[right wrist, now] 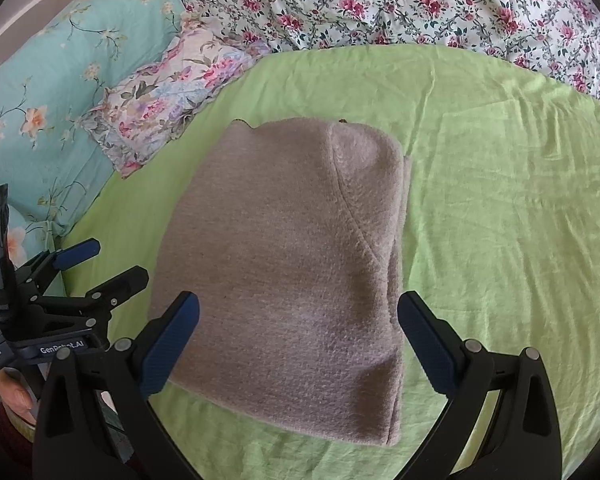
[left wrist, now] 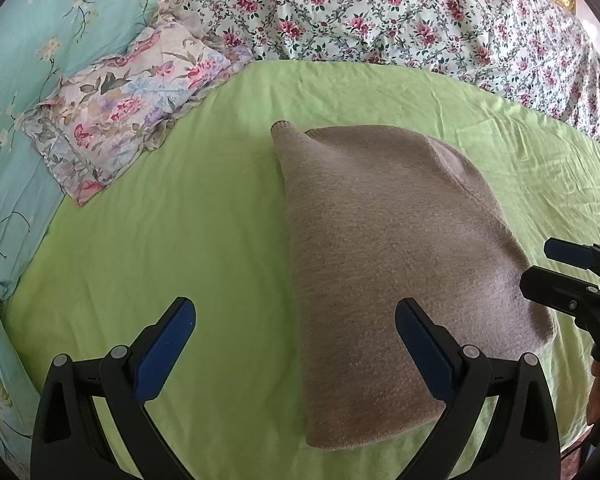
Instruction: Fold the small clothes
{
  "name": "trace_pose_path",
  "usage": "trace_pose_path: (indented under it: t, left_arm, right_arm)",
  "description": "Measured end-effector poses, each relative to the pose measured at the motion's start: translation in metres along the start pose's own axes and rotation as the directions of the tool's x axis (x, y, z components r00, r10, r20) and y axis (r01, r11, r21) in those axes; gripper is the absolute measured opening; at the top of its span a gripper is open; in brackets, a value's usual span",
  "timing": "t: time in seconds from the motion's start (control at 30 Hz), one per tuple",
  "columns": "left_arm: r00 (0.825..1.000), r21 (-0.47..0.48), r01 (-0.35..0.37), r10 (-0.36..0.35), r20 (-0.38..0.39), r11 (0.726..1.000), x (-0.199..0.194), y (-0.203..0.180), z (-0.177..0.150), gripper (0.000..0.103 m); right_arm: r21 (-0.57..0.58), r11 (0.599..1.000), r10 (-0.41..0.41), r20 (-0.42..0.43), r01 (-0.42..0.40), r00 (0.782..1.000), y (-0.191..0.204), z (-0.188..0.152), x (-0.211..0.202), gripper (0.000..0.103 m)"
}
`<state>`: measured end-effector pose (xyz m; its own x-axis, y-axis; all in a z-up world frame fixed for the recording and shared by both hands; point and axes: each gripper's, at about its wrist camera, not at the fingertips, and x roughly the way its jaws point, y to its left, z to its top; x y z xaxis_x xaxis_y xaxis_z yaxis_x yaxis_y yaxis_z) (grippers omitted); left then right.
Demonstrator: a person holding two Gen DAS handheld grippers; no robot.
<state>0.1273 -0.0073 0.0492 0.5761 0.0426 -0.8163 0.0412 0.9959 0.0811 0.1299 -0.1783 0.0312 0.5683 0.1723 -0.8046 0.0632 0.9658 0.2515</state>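
Note:
A folded grey-brown knit garment (left wrist: 384, 248) (right wrist: 292, 256) lies flat on the light green sheet (left wrist: 160, 232) (right wrist: 500, 200). My left gripper (left wrist: 296, 344) is open and hovers above the garment's near left edge, holding nothing. My right gripper (right wrist: 298, 344) is open too, above the garment's near end, with nothing between its blue pads. The right gripper (left wrist: 552, 272) shows at the right edge of the left wrist view, and the left gripper (right wrist: 100, 264) at the left edge of the right wrist view.
A small floral pillow (left wrist: 128, 108) (right wrist: 168, 92) and a turquoise flowered quilt (left wrist: 32, 60) (right wrist: 60, 80) lie at the far left. A rose-print bedcover (left wrist: 380, 12) (right wrist: 420, 0) runs along the back. A hand (right wrist: 16, 396) holds the left gripper.

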Motion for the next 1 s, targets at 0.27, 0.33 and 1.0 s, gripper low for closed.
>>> trace_pose_path:
  t: [0.27,0.33,1.0]
  left_arm:
    - [1.0,0.0,-0.005,0.005,0.002,1.0,-0.0007,-0.0006,-0.0005,0.1]
    - [1.0,-0.002,-0.006,0.006,0.0,1.0,-0.0003,-0.0006,-0.0009,0.1]
    - [1.0,0.006,-0.031,0.031,0.002,1.0,0.0024,-0.002,-0.0019,0.1]
  right_arm:
    - [-0.007,0.999,-0.049,0.012,0.049,0.999,-0.0016,-0.0005,-0.0032,0.099]
    - [-0.009,0.997,-0.076,0.023,0.077,0.997,-0.0014,-0.002,-0.0051,0.099]
    - [-0.044,0.987,-0.153,0.031,0.154,0.988,0.0015,-0.0066,-0.0057,0.099]
